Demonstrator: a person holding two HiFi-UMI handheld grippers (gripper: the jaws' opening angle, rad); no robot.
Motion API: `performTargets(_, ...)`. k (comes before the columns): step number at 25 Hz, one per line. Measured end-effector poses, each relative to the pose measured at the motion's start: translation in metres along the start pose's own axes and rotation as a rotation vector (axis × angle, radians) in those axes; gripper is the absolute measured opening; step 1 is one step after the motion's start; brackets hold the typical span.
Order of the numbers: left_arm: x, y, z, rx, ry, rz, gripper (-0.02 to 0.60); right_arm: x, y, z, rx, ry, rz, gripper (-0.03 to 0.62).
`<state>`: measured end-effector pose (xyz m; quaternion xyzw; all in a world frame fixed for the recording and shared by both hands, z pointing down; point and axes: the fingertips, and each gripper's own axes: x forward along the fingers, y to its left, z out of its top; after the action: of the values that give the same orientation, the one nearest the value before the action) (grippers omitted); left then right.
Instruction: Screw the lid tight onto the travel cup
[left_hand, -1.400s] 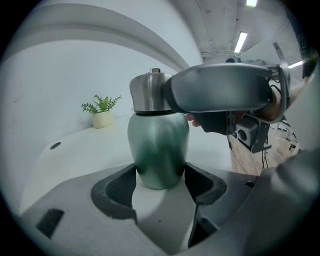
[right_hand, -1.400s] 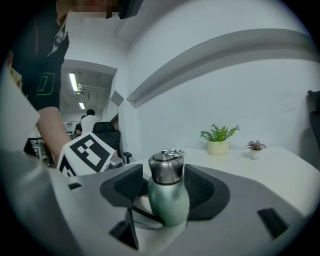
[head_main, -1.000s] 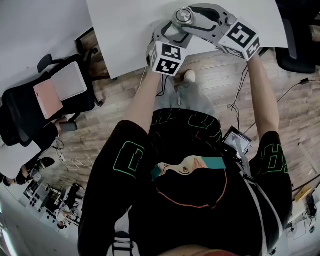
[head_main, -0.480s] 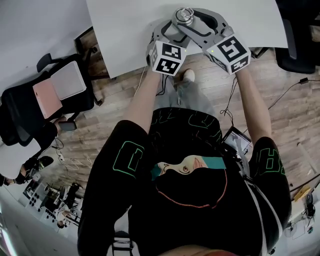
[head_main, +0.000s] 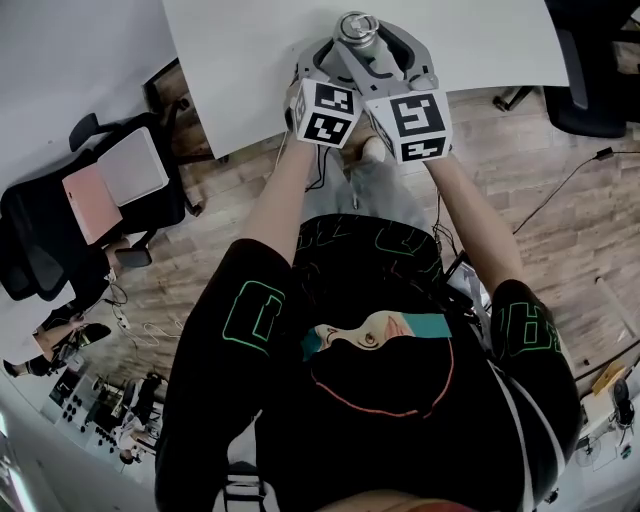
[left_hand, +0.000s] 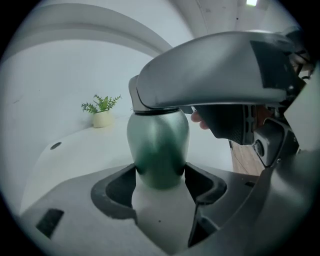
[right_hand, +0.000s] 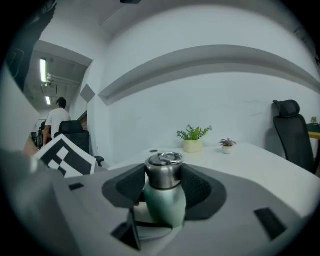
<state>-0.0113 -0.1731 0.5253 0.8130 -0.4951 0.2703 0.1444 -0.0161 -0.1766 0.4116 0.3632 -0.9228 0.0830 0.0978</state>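
White tabletop (head_main: 250, 60), smooth and matte, is seen over a wood floor. Upright near its front edge is stood the travel cup (left_hand: 157, 150): rounded body in matte green metal, brushed-steel lid (right_hand: 162, 172) seated on top, wire ring (right_hand: 170, 158) laid flat on the lid. Green body is clenched low down by the left gripper (left_hand: 160, 180), dark pads pressed on both sides. Lid is grasped higher up by the right gripper (right_hand: 164, 186), whose jaws have just been closing; textured pads are seen touching both sides of the steel. Grey plastic shells are angled in from the person's side
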Motion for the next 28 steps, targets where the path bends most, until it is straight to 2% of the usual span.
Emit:
performTargets(5, 0.001, 0.000, 0.001, 0.002, -0.004, 0.005, 0.316, 0.000, -0.003, -0.003, 0.012, -0.004, 0.044, 0.234)
performTargets(10, -0.001, 0.002, 0.000, -0.006, -0.011, 0.004, 0.321, 0.001, 0.009, -0.001, 0.036, 0.034, 0.114, 0.309)
performTargets(14, -0.002, 0.002, -0.001, -0.026, -0.020, -0.002, 0.324, -0.004, 0.012, 0.000, 0.014, 0.067, 0.125, 0.308)
performTargets(18, -0.013, 0.001, 0.015, -0.035, -0.061, -0.012, 0.325, -0.015, 0.001, 0.013, 0.044, 0.067, 0.100, 0.313)
performTargets(23, -0.052, 0.012, 0.036, -0.070, -0.166, 0.044, 0.325, -0.018, -0.011, 0.039, 0.128, 0.004, 0.048, 0.303)
performTargets(28, -0.110, 0.049, 0.083, -0.181, -0.359, 0.197, 0.288, -0.024, -0.023, 0.076, 0.206, -0.098, 0.003, 0.204)
